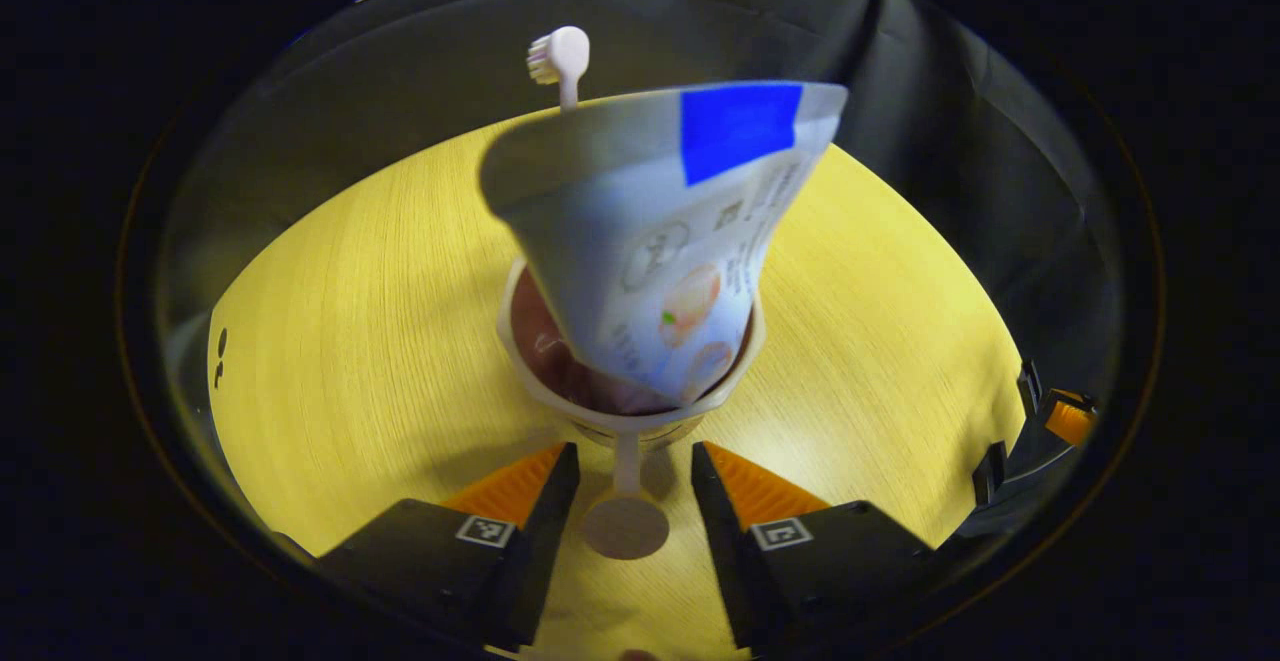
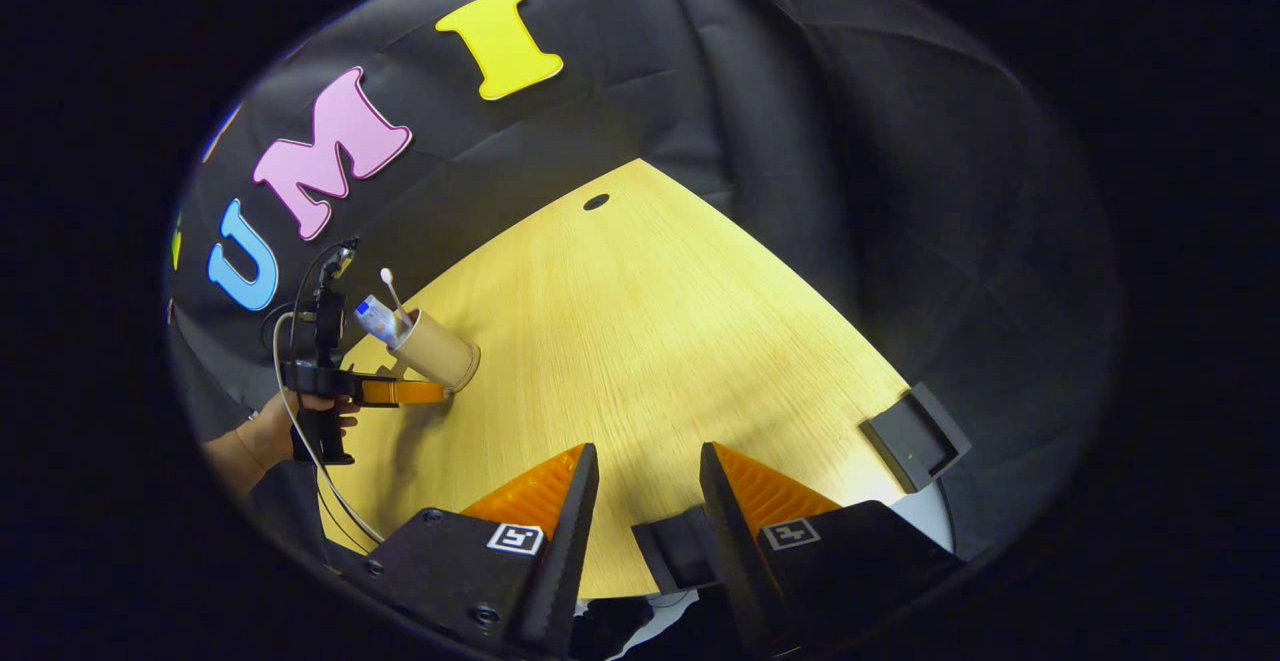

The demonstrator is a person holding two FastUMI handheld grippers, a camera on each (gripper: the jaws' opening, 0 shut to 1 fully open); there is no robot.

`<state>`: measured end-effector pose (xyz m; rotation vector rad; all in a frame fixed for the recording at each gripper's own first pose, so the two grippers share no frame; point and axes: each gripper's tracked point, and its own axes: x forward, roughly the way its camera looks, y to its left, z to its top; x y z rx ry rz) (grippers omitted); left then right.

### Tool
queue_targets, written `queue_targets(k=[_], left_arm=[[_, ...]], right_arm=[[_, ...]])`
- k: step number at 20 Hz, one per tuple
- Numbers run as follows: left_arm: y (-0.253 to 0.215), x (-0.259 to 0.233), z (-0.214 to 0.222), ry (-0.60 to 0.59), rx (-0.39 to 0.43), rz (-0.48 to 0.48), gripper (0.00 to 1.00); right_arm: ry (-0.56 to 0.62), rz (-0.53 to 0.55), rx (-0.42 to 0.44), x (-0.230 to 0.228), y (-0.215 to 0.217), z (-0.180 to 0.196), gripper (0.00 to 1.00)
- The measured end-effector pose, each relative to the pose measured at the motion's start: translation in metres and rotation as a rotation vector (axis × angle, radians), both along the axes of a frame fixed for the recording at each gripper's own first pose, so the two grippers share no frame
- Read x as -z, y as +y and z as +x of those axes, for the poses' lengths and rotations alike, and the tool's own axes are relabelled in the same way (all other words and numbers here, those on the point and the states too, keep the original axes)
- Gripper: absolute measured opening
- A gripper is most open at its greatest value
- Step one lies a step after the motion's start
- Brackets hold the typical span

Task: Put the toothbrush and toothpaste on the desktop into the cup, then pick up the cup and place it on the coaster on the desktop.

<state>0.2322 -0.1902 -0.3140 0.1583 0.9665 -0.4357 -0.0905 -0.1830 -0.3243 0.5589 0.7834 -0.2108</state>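
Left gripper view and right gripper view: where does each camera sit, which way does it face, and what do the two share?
Left gripper view: rides on the left tool, looking along its fingers at the cup close ahead, holding the toothpaste and toothbrush; the right tool's fingers show at the far right edge.
Right gripper view: rides on the right tool, facing across the desktop; the left tool, in a hand, reaches the cup far left.
Shared: cup, toothpaste, toothbrush, desktop.

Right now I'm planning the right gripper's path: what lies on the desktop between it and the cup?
Nothing: in the right gripper view, the desktop between the right gripper and the cup is bare wood.
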Motion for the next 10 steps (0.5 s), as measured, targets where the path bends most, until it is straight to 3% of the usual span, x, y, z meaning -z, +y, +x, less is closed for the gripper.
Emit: queue_targets(k=[1,2,3,10], left_arm=[[0.001,-0.005,0.000,-0.018,0.002,-0.003,0.87],[0.003,-0.011,0.000,-0.037,0.003,-0.001,0.83],[0.004,-0.014,0.000,-0.056,0.004,0.000,0.92],[0.025,-0.055,-0.021,-0.151,-0.008,-0.061,0.94]], right_arm=[[-0.002,0.000,-0.004,-0.002,0.002,0.002,0.64],[-0.005,-0.001,-0.009,-0.003,0.004,0.004,0.64],[-0.008,-0.001,-0.016,-0.004,0.008,0.007,0.64],[-0.042,0.011,-0.109,-0.018,0.056,0.040,0.64]])
